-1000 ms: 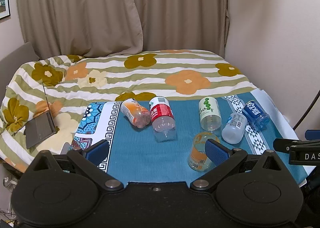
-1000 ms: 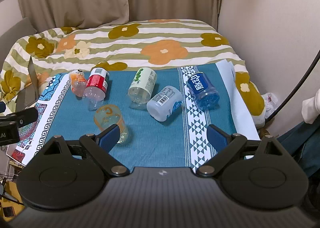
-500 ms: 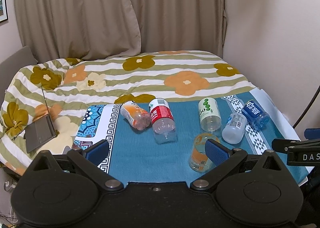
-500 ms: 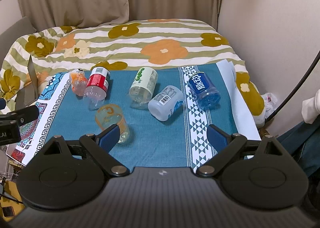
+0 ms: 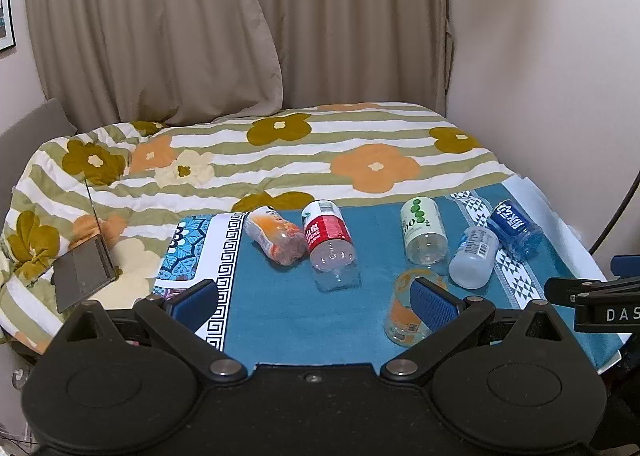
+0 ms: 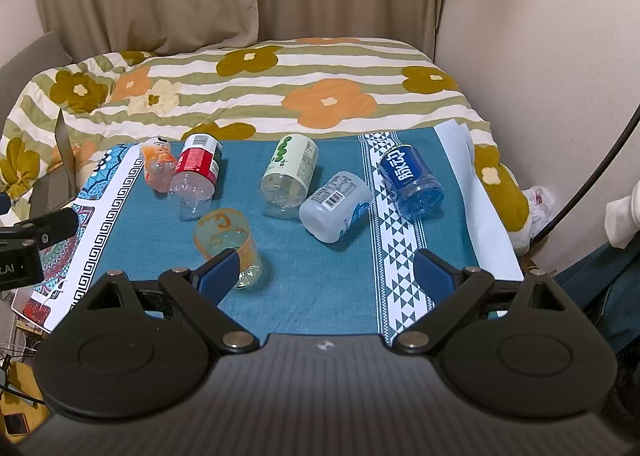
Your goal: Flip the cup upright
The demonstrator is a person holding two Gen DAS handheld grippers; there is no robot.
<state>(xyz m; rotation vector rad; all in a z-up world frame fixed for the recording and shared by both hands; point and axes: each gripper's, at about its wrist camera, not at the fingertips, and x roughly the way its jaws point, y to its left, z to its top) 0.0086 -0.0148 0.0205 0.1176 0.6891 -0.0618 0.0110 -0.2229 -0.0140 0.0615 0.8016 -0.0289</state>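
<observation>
A clear cup with orange print (image 6: pixel 228 244) lies tipped on the blue cloth (image 6: pixel 320 288), partly behind my right gripper's left finger (image 6: pixel 218 274). In the left wrist view the cup (image 5: pixel 402 310) sits behind that gripper's right finger (image 5: pixel 434 304). My left gripper (image 5: pixel 312 302) is open and empty, held above the cloth's near edge. My right gripper (image 6: pixel 326 276) is open and empty, also near the front edge.
Cut bottle cups lie on the cloth: orange (image 6: pixel 158 168), red-labelled (image 6: pixel 196 172), green-dotted (image 6: pixel 290 170), white barcoded (image 6: pixel 334 206), blue (image 6: pixel 412 180). A floral quilt (image 6: pixel 320 96) lies behind, a laptop (image 5: pixel 82 272) at left, walls and curtain beyond.
Both views have shifted slightly; the left wrist view has risen and tilted up, showing more curtain. The cup and bottles have not moved. Both grippers stay open.
</observation>
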